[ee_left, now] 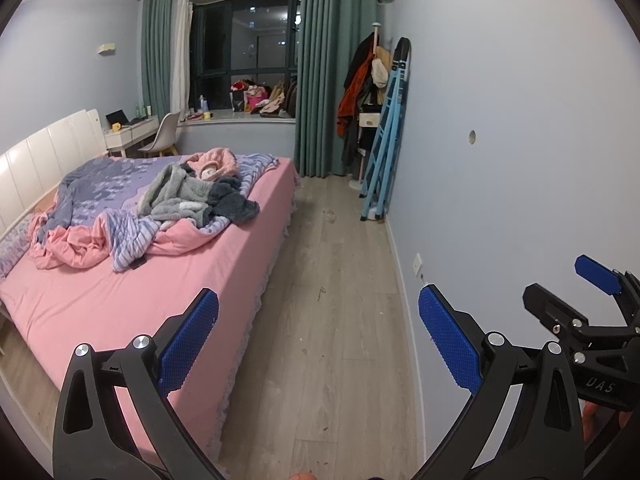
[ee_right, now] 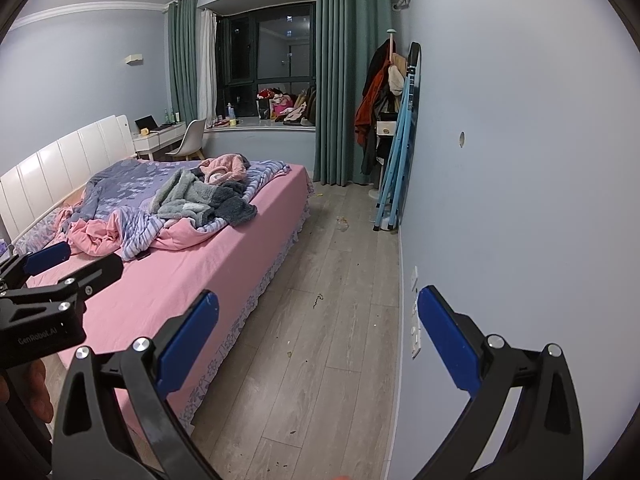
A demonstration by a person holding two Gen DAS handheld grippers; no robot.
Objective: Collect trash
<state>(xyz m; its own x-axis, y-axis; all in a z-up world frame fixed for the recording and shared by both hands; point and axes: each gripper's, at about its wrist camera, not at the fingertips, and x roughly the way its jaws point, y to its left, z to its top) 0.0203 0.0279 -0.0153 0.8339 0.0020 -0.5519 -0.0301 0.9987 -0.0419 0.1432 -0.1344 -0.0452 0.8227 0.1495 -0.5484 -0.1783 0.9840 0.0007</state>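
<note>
Small trash lies scattered on the wooden floor between the bed and the wall: a pale crumpled scrap, a thin dark curl and a brown crumb. My left gripper is open, held high over the floor by the bed's corner, with nothing between its blue pads. My right gripper is also open and empty, beside the wall. Each shows at the edge of the other's view: the right gripper and the left gripper. All the trash is far ahead and below.
A pink bed with rumpled bedding and clothes fills the left. A blue folding ladder and a coat rack stand against the right wall near green curtains. A wall socket is close by. Desk and chair are at the back.
</note>
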